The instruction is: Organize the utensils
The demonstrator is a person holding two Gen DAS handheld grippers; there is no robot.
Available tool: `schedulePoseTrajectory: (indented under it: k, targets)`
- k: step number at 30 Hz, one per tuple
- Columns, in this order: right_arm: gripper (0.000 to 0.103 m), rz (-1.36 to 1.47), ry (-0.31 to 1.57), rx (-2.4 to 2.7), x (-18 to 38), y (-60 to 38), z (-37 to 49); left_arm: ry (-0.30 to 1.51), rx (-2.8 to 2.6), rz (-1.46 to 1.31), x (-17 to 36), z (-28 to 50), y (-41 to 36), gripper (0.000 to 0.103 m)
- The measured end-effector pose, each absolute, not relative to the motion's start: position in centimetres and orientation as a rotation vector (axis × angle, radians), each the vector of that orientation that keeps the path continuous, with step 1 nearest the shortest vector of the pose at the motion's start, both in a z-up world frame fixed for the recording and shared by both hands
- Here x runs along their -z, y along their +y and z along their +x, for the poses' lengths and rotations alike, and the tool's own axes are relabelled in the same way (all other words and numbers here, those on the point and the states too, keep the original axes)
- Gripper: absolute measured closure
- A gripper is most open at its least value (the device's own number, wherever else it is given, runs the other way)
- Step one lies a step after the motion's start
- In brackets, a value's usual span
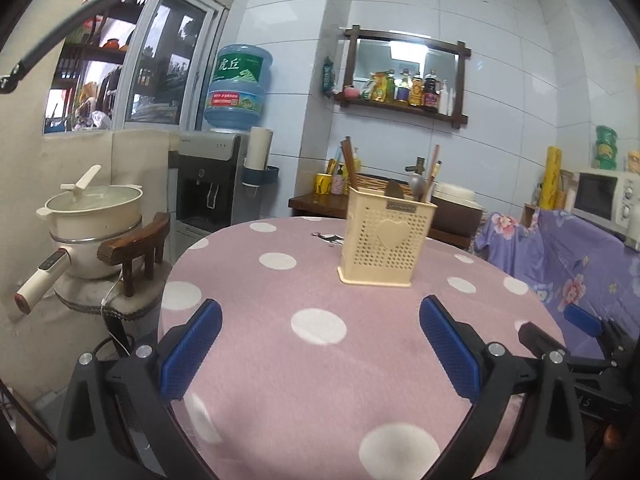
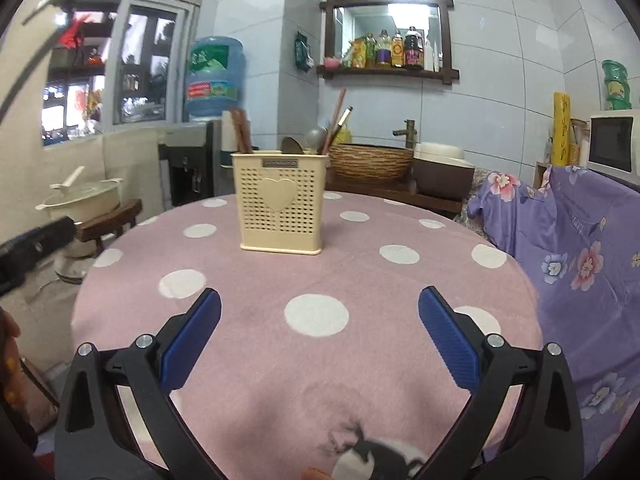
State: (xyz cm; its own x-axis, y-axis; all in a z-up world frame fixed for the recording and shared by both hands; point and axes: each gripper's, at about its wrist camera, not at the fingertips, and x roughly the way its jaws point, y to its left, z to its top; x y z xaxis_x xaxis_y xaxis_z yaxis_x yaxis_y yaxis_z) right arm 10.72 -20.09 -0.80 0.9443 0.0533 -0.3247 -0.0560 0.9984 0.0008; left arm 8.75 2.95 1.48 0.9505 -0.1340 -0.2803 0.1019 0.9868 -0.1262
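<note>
The left claw (image 1: 320, 320) stands wide apart, its blue pads (image 1: 192, 348) empty and poised above the near part of the tabletop (image 1: 280, 380). The right claw (image 2: 319, 316) is likewise spread wide and holds nothing; its pads (image 2: 448, 336) frame a white dot on the pink polka-dot cloth.

A cream perforated utensil holder (image 1: 384, 236) with a raised heart on its face stands upright on the far half of the tabletop, well apart from both claws. In the left wrist view it sits slightly right of centre; in the right wrist view (image 2: 280, 204) it sits left of centre. Brown chopsticks (image 2: 242, 132) rise from its left end, and further chopsticks (image 2: 336, 120) lean out at its right end. Spoon bowls (image 2: 316, 136) show above the rim between them.

No utensils are seen lying on the cloth. A dark printed mark (image 2: 352, 440) lies on the cloth at the near edge in the right wrist view.

Beyond the tabletop, a wicker basket (image 2: 370, 160) rests on a wooden counter, and a cream pot (image 1: 96, 208) stands to the left.
</note>
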Motion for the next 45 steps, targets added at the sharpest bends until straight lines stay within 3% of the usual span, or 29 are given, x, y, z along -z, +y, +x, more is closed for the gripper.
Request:
schedulePoseTrajectory:
  k: [13,45]
  targets:
    - [0.005,-0.039,0.282,-0.077,0.7,-18.0,3.3,0.185,0.091,-0.11,-1.1,2.4,3.2,0.005]
    - [0.005,-0.075,0.248,-0.068,-0.1,-17.7,2.5,0.154,0.115,-0.085,-1.6,1.4,2.7,0.005]
